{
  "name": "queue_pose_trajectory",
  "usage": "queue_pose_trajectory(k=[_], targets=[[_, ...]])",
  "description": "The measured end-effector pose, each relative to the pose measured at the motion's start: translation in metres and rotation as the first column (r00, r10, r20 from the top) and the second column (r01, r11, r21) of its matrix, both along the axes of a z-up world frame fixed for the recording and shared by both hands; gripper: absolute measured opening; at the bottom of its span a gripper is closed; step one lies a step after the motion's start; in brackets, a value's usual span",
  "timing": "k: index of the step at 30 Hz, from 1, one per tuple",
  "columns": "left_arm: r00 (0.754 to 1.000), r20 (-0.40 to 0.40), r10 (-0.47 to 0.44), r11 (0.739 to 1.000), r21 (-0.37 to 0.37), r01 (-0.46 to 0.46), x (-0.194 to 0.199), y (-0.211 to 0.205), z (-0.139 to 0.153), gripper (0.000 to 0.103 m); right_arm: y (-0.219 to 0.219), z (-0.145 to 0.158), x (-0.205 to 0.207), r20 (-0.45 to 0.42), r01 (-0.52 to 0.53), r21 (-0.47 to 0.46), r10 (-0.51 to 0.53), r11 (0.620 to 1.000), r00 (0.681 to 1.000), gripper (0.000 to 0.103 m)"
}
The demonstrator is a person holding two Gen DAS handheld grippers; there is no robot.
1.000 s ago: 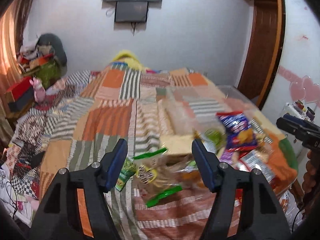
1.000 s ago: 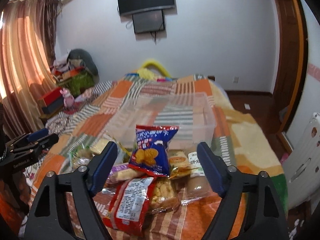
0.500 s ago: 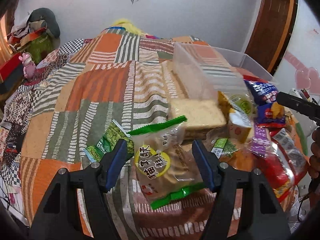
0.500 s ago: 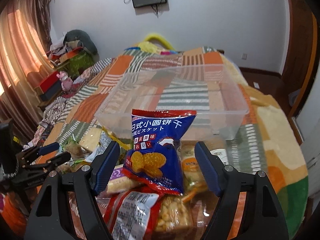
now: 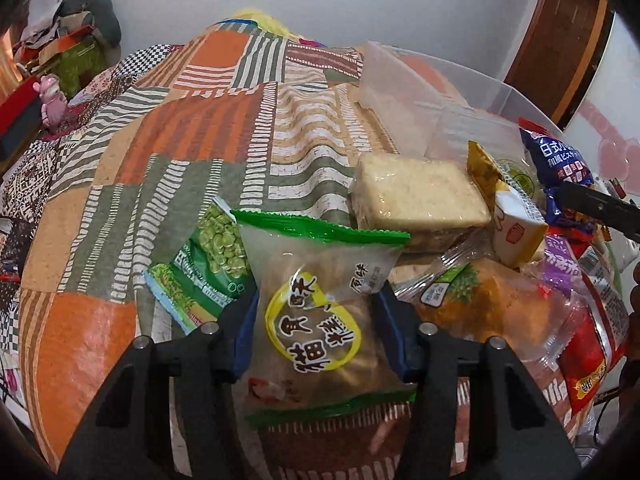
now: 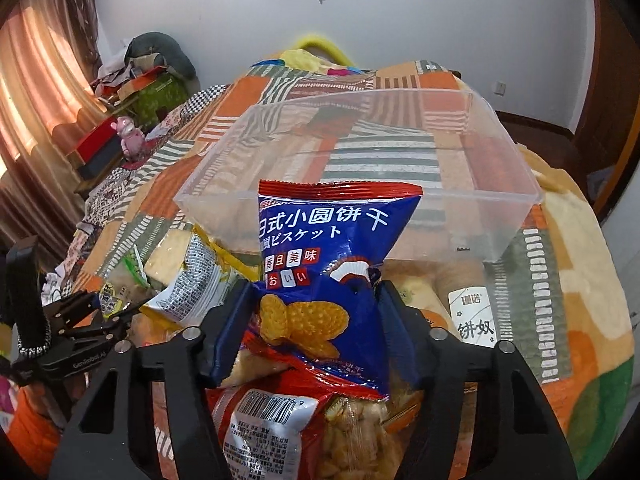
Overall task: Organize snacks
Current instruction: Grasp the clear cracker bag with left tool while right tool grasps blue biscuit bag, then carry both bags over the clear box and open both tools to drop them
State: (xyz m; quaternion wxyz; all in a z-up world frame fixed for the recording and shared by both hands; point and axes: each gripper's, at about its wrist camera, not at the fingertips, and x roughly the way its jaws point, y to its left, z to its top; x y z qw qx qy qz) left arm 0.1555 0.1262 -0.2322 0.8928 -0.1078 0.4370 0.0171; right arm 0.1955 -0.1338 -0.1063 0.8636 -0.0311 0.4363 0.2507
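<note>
My left gripper (image 5: 318, 326) has its jaws closed in on a clear cookie packet with green edges and a yellow ring label (image 5: 324, 320), which lies on the bed. My right gripper (image 6: 316, 320) has its jaws closed in on a blue and red biscuit bag (image 6: 324, 280) on top of the snack pile. A clear plastic bin (image 6: 472, 184) stands empty just behind the pile; it also shows in the left wrist view (image 5: 404, 92).
More snacks lie around: a green pea packet (image 5: 204, 268), a wrapped pale cake block (image 5: 420, 200), a yellow packet (image 5: 508, 216), a red packet (image 6: 272, 424). A patchwork blanket (image 5: 192, 128) covers the bed. Clutter and a pink toy (image 6: 130, 140) lie at the left.
Both grippers have moved down and forward onto the snack pile. Their jaws have narrowed, the left around the cookie packet, the right around the blue biscuit bag.
</note>
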Motion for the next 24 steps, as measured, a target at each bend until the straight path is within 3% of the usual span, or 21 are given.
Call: queue_pose_trajectory(k=[6, 13, 24], targets=[[1.000, 0.021, 0.001, 1.000, 0.021, -0.002, -0.011, -0.005, 0.015, 0.048, -0.005, 0.005, -0.003, 0.009, -0.006, 0.025, 0.006, 1.000, 1.000, 0.051], [0.996, 0.088, 0.018, 0.999, 0.029, -0.020, -0.019, -0.011, 0.054, 0.048, -0.011, 0.018, -0.010, 0.049, -0.014, 0.059, 0.011, 0.998, 0.999, 0.050], [0.968, 0.247, -0.033, 0.999, 0.043, 0.023, 0.011, -0.048, 0.122, 0.048, -0.035, 0.057, -0.007, 0.160, -0.003, 0.132, -0.019, 0.991, 0.987, 0.050]])
